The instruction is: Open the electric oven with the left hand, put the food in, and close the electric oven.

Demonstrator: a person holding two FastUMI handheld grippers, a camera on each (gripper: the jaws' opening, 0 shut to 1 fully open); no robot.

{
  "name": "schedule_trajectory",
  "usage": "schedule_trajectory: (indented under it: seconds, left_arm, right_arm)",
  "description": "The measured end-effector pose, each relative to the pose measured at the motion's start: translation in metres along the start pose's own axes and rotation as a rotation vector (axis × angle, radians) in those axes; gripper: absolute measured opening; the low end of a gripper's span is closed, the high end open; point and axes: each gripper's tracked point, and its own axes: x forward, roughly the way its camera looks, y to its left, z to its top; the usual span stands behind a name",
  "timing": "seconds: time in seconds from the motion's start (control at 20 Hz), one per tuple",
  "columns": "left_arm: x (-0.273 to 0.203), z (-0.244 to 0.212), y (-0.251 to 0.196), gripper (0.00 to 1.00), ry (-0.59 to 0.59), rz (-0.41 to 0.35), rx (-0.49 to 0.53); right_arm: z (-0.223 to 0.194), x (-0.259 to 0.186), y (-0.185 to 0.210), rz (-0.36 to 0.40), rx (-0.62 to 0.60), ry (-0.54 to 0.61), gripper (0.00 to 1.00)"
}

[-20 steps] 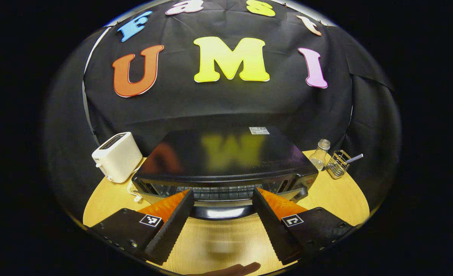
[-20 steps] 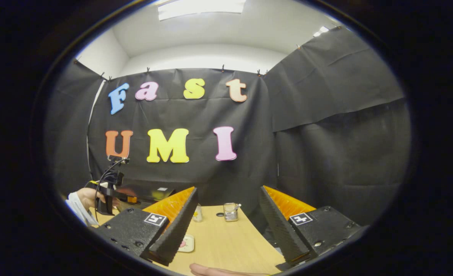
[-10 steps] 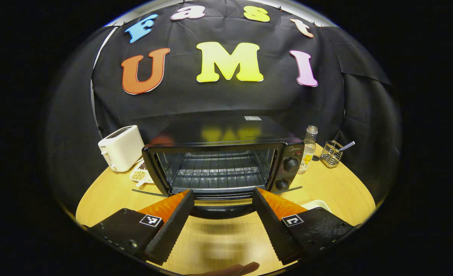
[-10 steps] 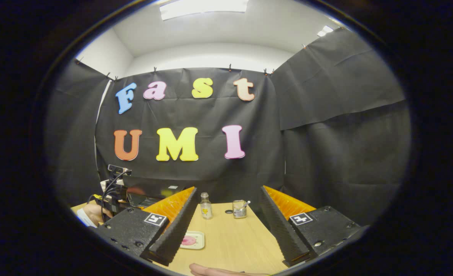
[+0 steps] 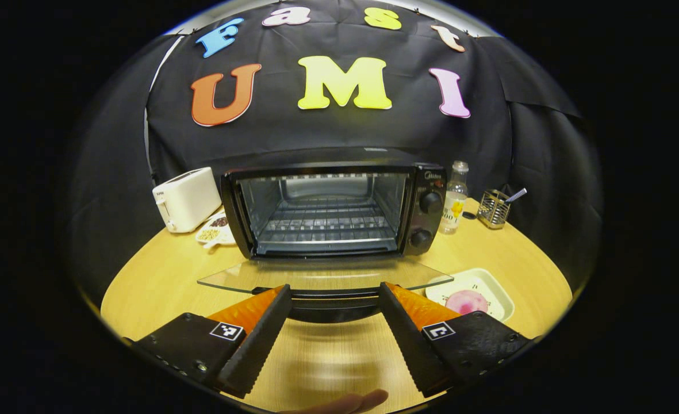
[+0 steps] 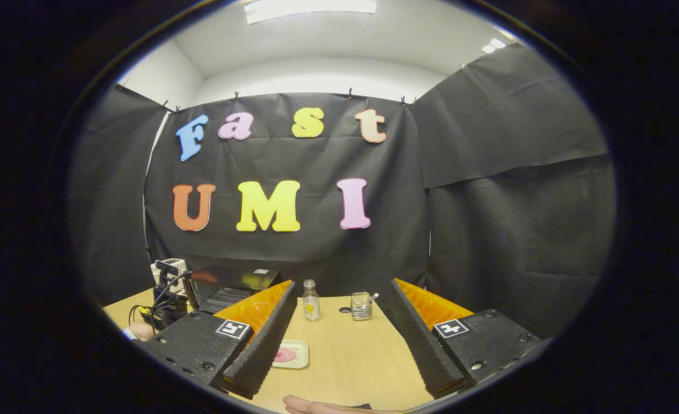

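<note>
Left gripper view: left tool [image 5: 334, 294] spread, oven door handle [image 5: 333, 307] between fingers.

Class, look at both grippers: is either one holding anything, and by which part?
The left gripper straddles the handle of the open oven door; whether its fingers press on it cannot be told. The right gripper is open, holding nothing.

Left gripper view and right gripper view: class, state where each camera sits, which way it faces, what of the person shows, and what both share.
Left gripper view: rides the left gripper, facing the open oven; a fingertip at the bottom.
Right gripper view: rides the right gripper, facing the table and booth wall; a finger below.
Shared: pink food, bottle.
</note>
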Motion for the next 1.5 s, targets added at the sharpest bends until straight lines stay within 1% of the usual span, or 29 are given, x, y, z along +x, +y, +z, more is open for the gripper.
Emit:
schedule_trajectory:
  seconds: [0.15, 0.25, 0.4, 0.5, 0.6, 0.65, 0.75, 0.95, 1.1, 1.25, 1.3, 1.35, 1.4, 1.45, 1.5]
  left_arm:
    - [0.001, -0.023, -0.001, 0.96, 0.019, 0.0, 0.003]
    - [0.004, -0.038, -0.002, 0.96, 0.042, -0.001, 0.016]
    - [0.01, -0.062, -0.004, 0.97, 0.104, -0.004, -0.014]
    - [0.009, -0.058, -0.003, 0.98, 0.07, -0.002, -0.014]
    - [0.007, -0.055, -0.001, 0.97, 0.063, 0.0, -0.017]
    - [0.004, -0.054, 0.002, 0.97, 0.062, 0.013, -0.027]
    - [-0.008, -0.038, 0.01, 0.97, 0.016, 0.033, -0.04]
    - [-0.048, 0.016, 0.014, 0.96, -0.146, 0.023, -0.075]
    - [-0.084, 0.055, 0.019, 0.96, -0.249, 0.028, -0.075]
    - [-0.122, 0.09, 0.023, 0.96, -0.354, 0.041, -0.02]
    - [-0.135, 0.101, 0.022, 0.96, -0.385, 0.048, 0.0]
    - [-0.147, 0.111, 0.025, 0.96, -0.411, 0.057, 0.016]
    - [-0.157, 0.12, 0.029, 0.96, -0.435, 0.072, 0.021]
    - [-0.165, 0.128, 0.03, 0.96, -0.461, 0.084, 0.018]
    - [-0.174, 0.135, 0.033, 0.96, -0.488, 0.098, 0.007]
  right_arm:
    - [-0.014, 0.01, 0.011, 0.035, 0.004, 0.052, 0.99]
    - [-0.026, 0.018, 0.017, 0.058, 0.0, 0.083, 1.0]
    - [-0.047, 0.036, 0.02, 0.054, -0.027, 0.142, 0.99]
    - [-0.062, 0.045, 0.026, 0.068, -0.035, 0.183, 0.99]
    - [-0.079, 0.056, 0.028, 0.073, -0.039, 0.23, 0.99]
    - [-0.088, 0.063, 0.029, 0.072, -0.044, 0.256, 0.99]
    - [-0.106, 0.078, 0.03, 0.074, -0.049, 0.316, 0.99]
    - [-0.145, 0.11, 0.034, 0.093, -0.053, 0.47, 0.99]
    - [-0.178, 0.133, 0.041, 0.127, -0.068, 0.605, 1.0]
    - [-0.215, 0.153, 0.049, 0.157, -0.072, 0.748, 0.97]
    - [-0.23, 0.159, 0.052, 0.163, -0.058, 0.803, 1.0]
    - [-0.246, 0.166, 0.053, 0.169, -0.05, 0.852, 1.0]
    - [-0.259, 0.174, 0.054, 0.172, -0.049, 0.899, 0.96]
    - [-0.272, 0.182, 0.055, 0.177, -0.052, 0.94, 0.94]
    - [-0.286, 0.188, 0.056, 0.182, -0.06, 0.98, 0.91]
